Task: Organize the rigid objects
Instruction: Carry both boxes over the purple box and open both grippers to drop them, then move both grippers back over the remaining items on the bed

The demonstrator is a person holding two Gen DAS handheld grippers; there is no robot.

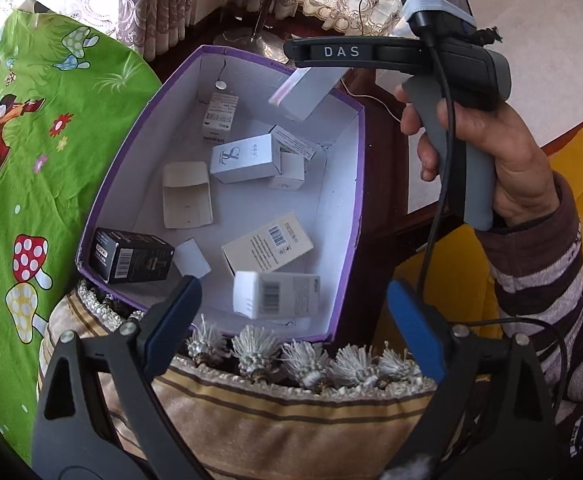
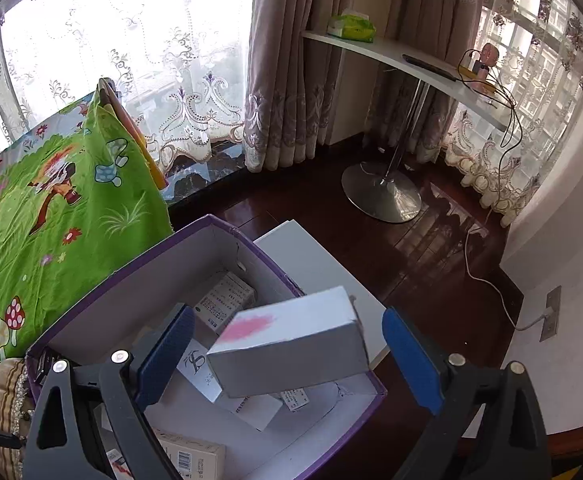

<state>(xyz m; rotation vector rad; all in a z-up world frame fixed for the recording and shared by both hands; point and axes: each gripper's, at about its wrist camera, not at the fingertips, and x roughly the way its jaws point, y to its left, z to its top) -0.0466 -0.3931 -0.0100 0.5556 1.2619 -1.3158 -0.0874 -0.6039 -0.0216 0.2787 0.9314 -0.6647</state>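
Left wrist view first: the left claw (image 1: pixel 291 312) is seen spread wide, nothing pressed by its blue pads, and a small white carton (image 1: pixel 275 294) with a barcode is caught blurred between and beyond them, apparently dropping into the purple box (image 1: pixel 347 216). Inside the box, several cartons are already scattered: a black carton (image 1: pixel 131 256) at the near left corner, a beige carton (image 1: pixel 267 242) in the middle, a white monogram carton (image 1: pixel 245 158) farther back. The right hand (image 1: pixel 487 148) is seen at far right on its grey handle.

Right wrist view now: the right claw (image 2: pixel 289 354) is also held apart, and a white carton with a pink smear (image 2: pixel 291 344) hangs tilted between the pads, seemingly touched by neither, above the box's far right part.

These cartons are judged light, stiff yet crushable, with smooth faces that may slip. They are best taken across the two broad flat sides, mid-length, with a gentle squeeze.
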